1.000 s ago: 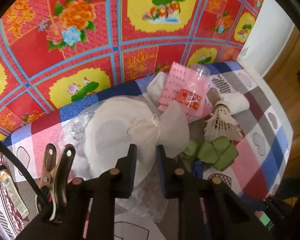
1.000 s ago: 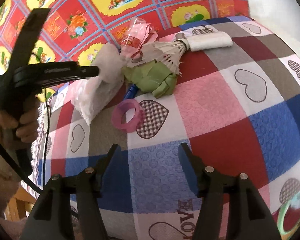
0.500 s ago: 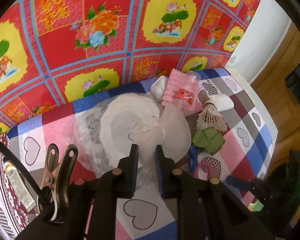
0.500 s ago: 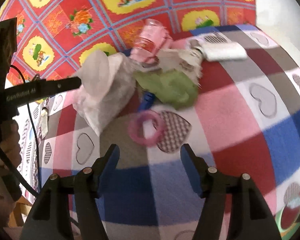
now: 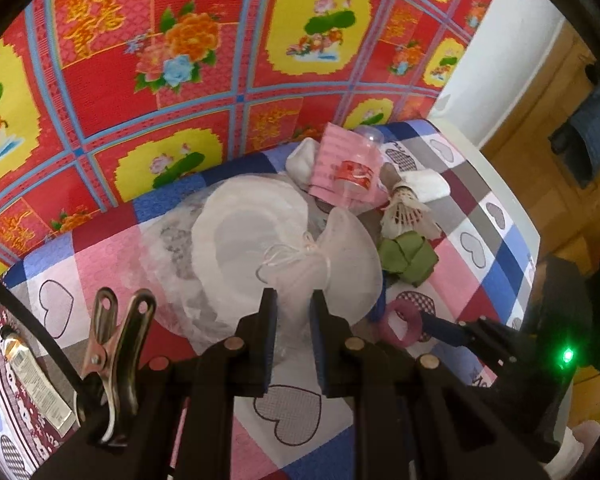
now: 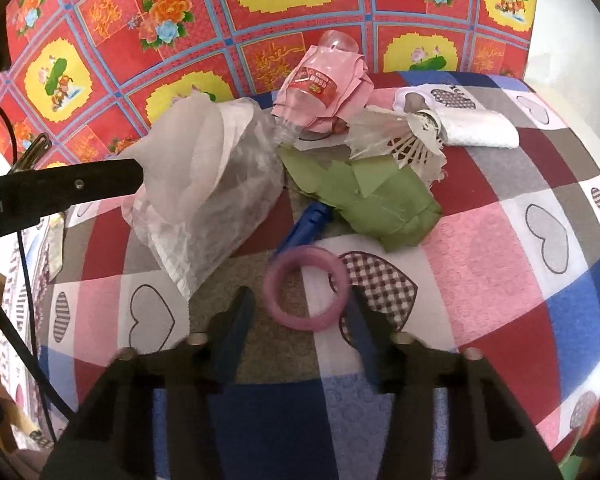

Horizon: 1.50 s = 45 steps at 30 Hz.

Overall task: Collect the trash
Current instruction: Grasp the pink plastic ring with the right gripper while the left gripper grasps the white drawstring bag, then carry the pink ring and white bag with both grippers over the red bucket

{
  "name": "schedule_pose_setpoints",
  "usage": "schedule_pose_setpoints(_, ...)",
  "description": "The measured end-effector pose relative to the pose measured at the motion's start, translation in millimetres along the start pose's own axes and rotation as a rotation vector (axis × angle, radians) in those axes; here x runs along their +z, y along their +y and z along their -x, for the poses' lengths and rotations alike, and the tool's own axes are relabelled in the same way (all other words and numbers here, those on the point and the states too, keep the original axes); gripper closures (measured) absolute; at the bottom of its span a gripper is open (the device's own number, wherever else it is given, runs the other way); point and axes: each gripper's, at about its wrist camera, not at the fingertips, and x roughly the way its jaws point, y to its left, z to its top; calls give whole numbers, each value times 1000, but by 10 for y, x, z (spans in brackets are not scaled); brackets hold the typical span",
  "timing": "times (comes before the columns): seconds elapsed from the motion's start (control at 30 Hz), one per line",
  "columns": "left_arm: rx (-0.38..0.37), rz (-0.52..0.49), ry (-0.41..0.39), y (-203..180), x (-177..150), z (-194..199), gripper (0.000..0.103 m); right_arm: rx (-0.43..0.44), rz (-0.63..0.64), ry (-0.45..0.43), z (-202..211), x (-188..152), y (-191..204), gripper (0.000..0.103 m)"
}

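- Gripping a clear plastic bag (image 5: pixel 236 236), the left gripper (image 5: pixel 290 304) has its fingers pinched near-shut on the bag's bunched edge, by a knot; the bag hangs over a check cloth (image 6: pixel 500 248) w/ heart prints.
- Right gripper (image 6: pixel 300 308) is spread wide, holding nothing, low over the cloth w/ a pink ring (image 6: pixel 304 288) between its fingertips; whether they touch it can't be told.
- Trash pile sits at the cloth's far edge, vs. a red-and-yellow floral backdrop (image 6: pixel 260 8) w/ gold Chinese-style characters, not legible.
- Bottle (image 6: pixel 320 76): clear, lying tilted on pink paper (image 6: pixel 356 92); red label w/ white print, too small to read.
- Shuttlecock (image 6: pixel 404 140) lies just beside a white paper wad (image 6: pixel 476 132); green paper (image 6: pixel 372 200) touches it on the near side.
- Blue pen-like item (image 6: pixel 304 228) pokes out from under the green paper, toward the ring.
- Left tool's black arm shows white lettering ending "IA", partly cut off.
- "LOVE"-type print on the cloth is hidden in both views.
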Motion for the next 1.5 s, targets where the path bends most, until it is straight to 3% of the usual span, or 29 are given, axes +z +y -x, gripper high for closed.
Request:
schedule_pose_setpoints(0.73, -60, -154, -23, -432, -61, 103, 86, 48, -168, -84, 484, -296, -130, 61)
schedule_pose_setpoints(1.5, -149, -293, 2, -1159, -212, 61, 86, -11, -321, -225, 1132, -698, -653, 61)
